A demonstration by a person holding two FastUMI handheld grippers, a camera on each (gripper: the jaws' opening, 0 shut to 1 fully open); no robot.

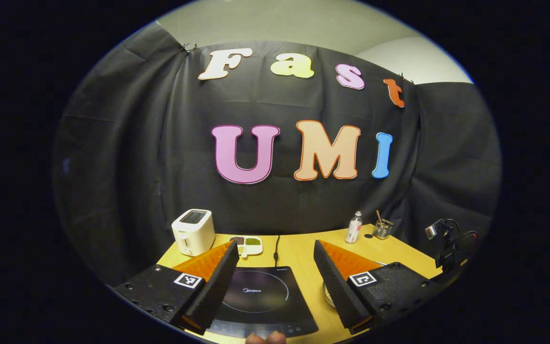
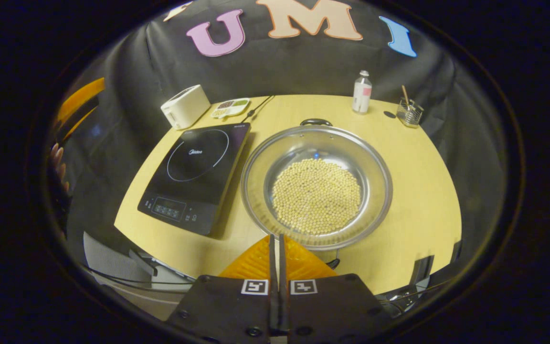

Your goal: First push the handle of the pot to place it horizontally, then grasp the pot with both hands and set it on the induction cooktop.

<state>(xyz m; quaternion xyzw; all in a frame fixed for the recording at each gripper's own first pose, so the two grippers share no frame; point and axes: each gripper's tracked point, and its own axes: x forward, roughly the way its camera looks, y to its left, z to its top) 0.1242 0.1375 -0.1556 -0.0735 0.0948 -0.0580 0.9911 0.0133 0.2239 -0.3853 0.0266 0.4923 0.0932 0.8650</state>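
The round yellow wooden table [image 2: 413, 191] is seen beneath both grippers. The flat black induction cooktop [image 2: 198, 177] lies ahead-left of the right gripper [image 2: 276, 241], whose fingers are pressed together on nothing. The wide steel pot of pale beans [image 2: 316, 186] sits directly ahead, a handle at its far rim. The left gripper [image 1: 275, 267] is held wide apart above the cooktop.

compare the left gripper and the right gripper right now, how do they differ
The left gripper has its jaws spread wide; the right gripper has its jaws closed together with nothing between them. The left gripper hangs over the induction cooktop; the right gripper sits at the near rim of the pot of beans. Both carry square markers on top.
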